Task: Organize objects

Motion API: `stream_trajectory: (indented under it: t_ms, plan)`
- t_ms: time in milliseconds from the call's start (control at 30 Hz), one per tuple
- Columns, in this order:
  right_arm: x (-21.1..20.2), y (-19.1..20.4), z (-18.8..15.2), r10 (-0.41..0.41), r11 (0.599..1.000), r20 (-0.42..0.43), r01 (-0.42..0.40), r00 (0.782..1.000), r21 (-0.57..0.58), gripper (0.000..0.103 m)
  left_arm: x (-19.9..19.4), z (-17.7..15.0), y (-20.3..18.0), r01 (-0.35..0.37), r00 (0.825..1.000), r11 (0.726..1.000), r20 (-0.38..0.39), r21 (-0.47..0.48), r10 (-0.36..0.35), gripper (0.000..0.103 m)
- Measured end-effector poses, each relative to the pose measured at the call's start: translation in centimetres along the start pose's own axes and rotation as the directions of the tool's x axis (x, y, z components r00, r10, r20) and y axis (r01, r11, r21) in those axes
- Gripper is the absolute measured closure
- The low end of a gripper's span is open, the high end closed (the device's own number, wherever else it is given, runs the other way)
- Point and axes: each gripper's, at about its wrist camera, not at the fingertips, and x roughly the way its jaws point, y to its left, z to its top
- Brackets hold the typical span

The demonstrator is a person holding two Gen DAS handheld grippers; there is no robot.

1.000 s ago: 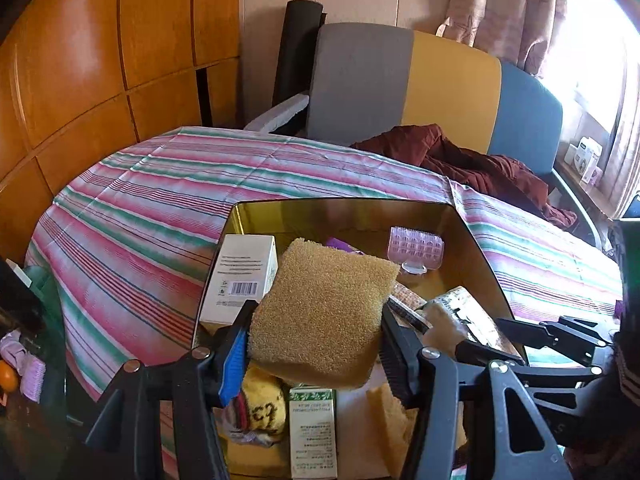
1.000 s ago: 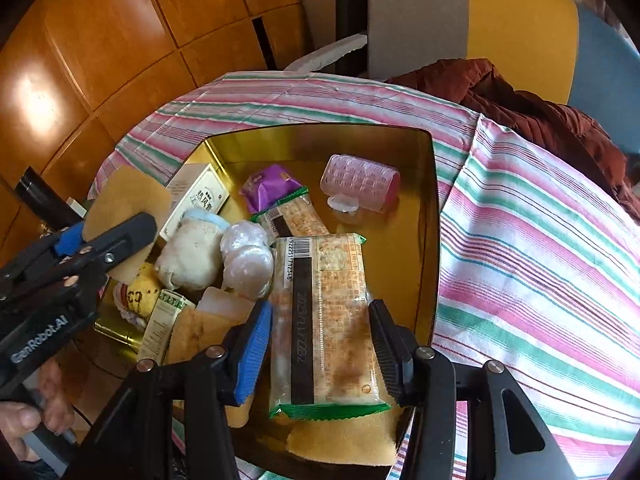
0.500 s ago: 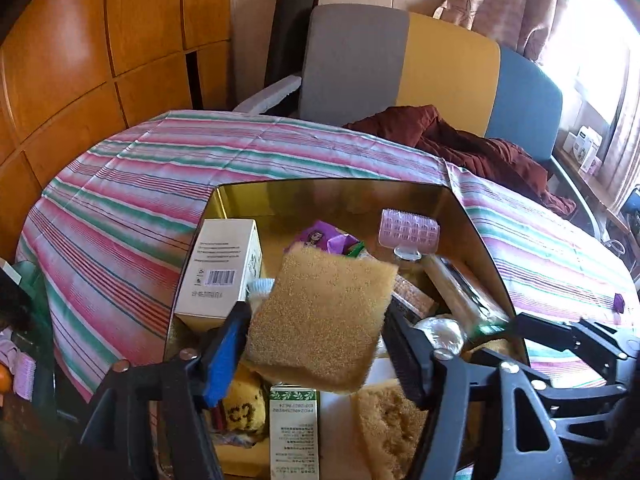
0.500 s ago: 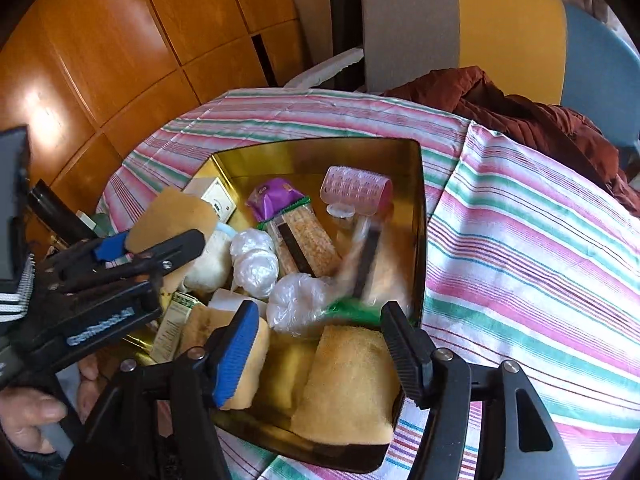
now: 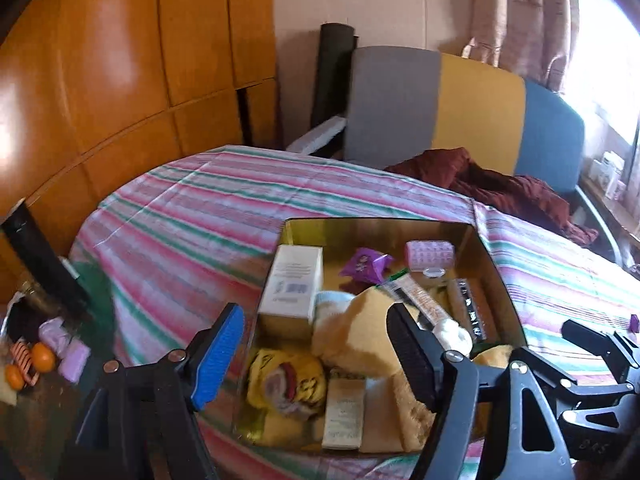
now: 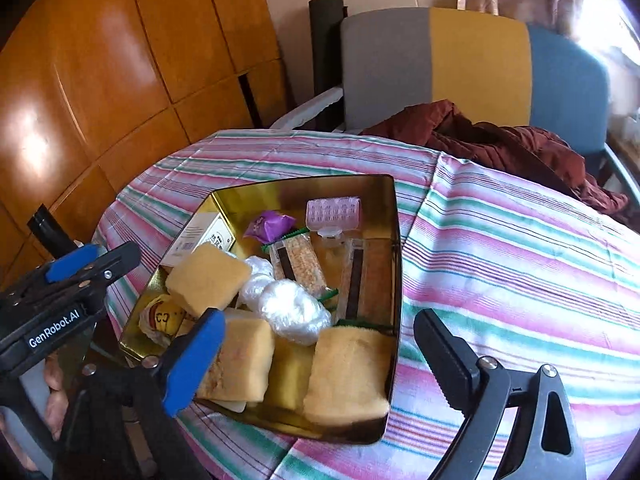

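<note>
Both tools have just let go. A second ago the left gripper (image 5: 316,356) was clamped on a tan sponge (image 6: 208,280) and the right gripper (image 6: 316,360) on a long cracker packet (image 6: 366,276). Now both sets of jaws are opening, standing wide with nothing pressed between them.

The sponge has dropped into the gold tin (image 6: 394,248) and lies tilted on the heap at its near left, against the white carton (image 5: 294,284). The cracker packet has gone from the right jaws to the right wall of the tin, lying lengthwise beside a second packet (image 6: 298,264). Both grippers have pulled back and up from the tin.

Judgement: two more items are stowed; this pair of placements looks finished, and both tools are free for the next pick.

Also in the tin: purple sachet (image 6: 270,224), pink hair roller (image 6: 334,210) at the far end, clear wrapped bundles (image 6: 290,308), two more sponges (image 6: 348,372) at the near edge.

Hard to read:
- Left view is motion-blurred; the sponge shows there only as a smear.
- Print on the carton and packets is illegible.
- Yellow wrapped item (image 6: 162,316) is half buried; cannot identify it.
- Tin floor is mostly covered.
- Small purple scrap (image 5: 635,322) on the striped cloth (image 6: 500,256), far right; cannot tell what it is.
- Person's hand (image 6: 54,384) is cut off at the left edge.
</note>
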Motion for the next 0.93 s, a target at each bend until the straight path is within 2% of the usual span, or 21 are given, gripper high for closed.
stream_trajectory:
  t_ms: [200, 500, 767, 933]
  plan:
    - [-0.7, 0.9, -1.3, -0.018, 1.0, 0.004, 0.018, 1.0, -0.015, 0.007, -1.6, -0.9, 0.5, -0.056, 0.998, 0.998, 0.019, 0.002, 0.056, 0.028]
    - [-1.3, 3.0, -2.2, -0.028, 0.997, 0.015, 0.029, 0.999, -0.077, 0.005, -3.1, -1.3, 0.9, 0.007, 1.0, 0.999, 0.029, -0.032, -0.006, 0.028]
    - [-1.4, 4.2, -2.5, -0.05, 0.991, 0.024, 0.052, 0.998, -0.12, 0.005, -3.6, -1.6, 0.6, 0.034, 0.998, 0.999, 0.059, -0.029, -0.032, 0.041]
    - [-1.6, 4.4, -2.5, -0.06, 0.99, 0.037, 0.064, 0.998, -0.127, 0.005, -3.7, -1.5, 0.5, 0.04, 0.998, 0.999, 0.057, -0.015, -0.039, 0.041]
